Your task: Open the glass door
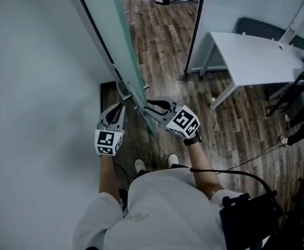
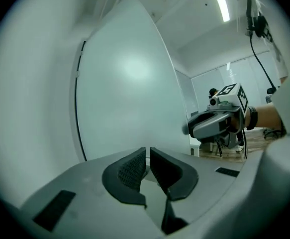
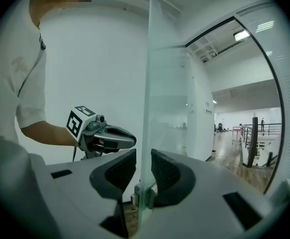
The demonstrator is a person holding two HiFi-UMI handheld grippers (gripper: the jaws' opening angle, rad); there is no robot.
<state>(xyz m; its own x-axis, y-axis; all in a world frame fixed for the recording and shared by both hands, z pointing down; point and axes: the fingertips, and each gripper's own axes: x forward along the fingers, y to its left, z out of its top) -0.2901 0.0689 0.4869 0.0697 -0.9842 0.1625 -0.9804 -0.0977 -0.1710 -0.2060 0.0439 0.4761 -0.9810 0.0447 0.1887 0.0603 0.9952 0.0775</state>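
The glass door (image 1: 115, 30) stands edge-on in front of me, with a metal handle fitting (image 1: 124, 91) low on its edge. My left gripper (image 1: 119, 107) is on the door's left side, close to the handle. In the left gripper view its jaws (image 2: 147, 166) stand almost together with only a thin slit and nothing between them, facing the frosted pane (image 2: 130, 83). My right gripper (image 1: 147, 104) is on the door's right side. Its jaws (image 3: 143, 171) are open and straddle the door's edge (image 3: 147, 83) without pressing on it.
A white wall (image 1: 32, 87) closes off the left. A white table (image 1: 256, 56) and a dark chair (image 1: 292, 92) stand at the right on the wooden floor (image 1: 162, 46). A black door frame post (image 1: 196, 25) rises beyond the door. A cable (image 1: 235, 172) trails by my right arm.
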